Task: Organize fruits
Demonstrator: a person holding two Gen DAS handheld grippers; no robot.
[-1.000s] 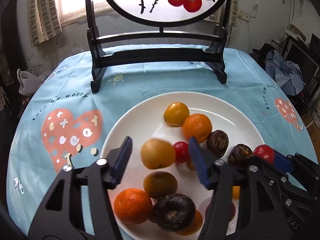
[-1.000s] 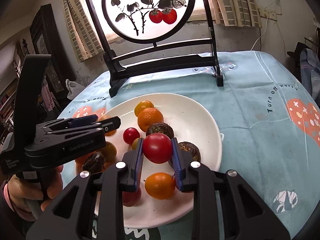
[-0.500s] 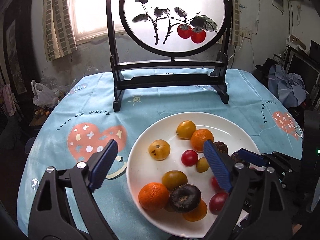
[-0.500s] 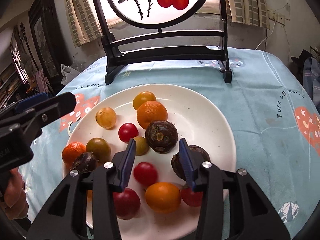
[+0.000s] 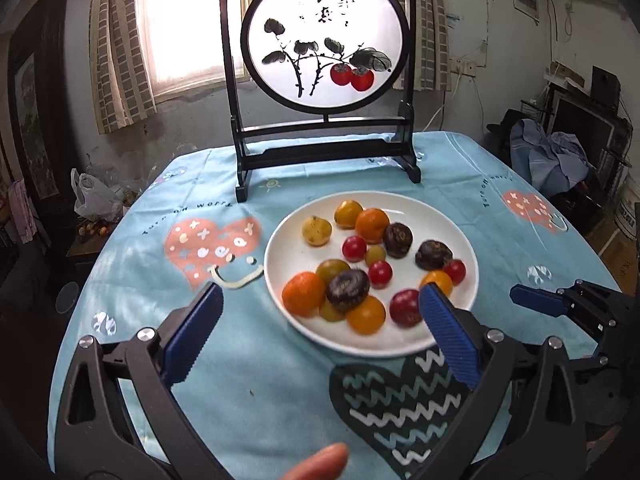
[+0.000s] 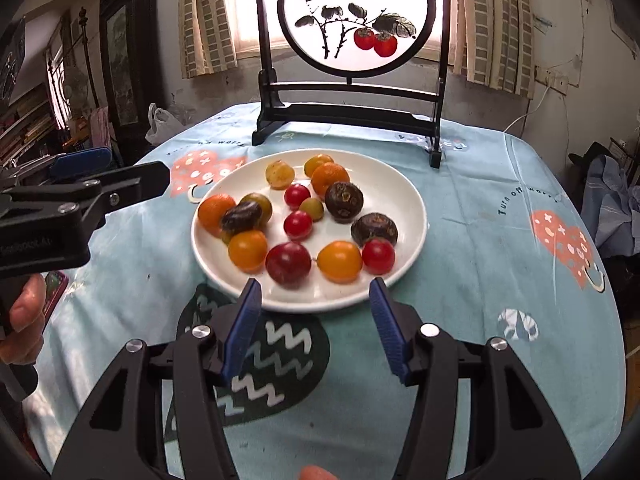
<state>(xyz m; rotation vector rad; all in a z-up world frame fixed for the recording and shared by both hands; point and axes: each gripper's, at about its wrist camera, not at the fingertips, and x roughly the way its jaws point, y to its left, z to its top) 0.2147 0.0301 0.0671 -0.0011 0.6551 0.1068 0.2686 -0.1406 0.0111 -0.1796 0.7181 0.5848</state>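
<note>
- The plate (image 6: 404, 184) of fruits (image 6: 288, 262) lies straight ahead of the right tongs (image 6: 316, 326) — half open, holding nothing.
- The left tongs (image 5: 320, 334) have just been opening wide, empty; the plate sits ahead, toward their right finger.
- I judge the right hand is nearer.

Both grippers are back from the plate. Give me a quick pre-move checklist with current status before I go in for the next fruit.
1. Left gripper empty, jaws just opened wide: ok.
2. Right gripper empty, jaws apart after letting go: ok.
3. All fruit inside the round white ceramic plate, none on the light blue printed tablecloth: ok.
4. Small red tomato resting on the plate beside the dark brown round fruit: ok.
5. Black-framed round painted screen standing upright behind the plate, apart from it: ok.
6. Fruit sorted by kind: not ok, colours mixed.
</note>
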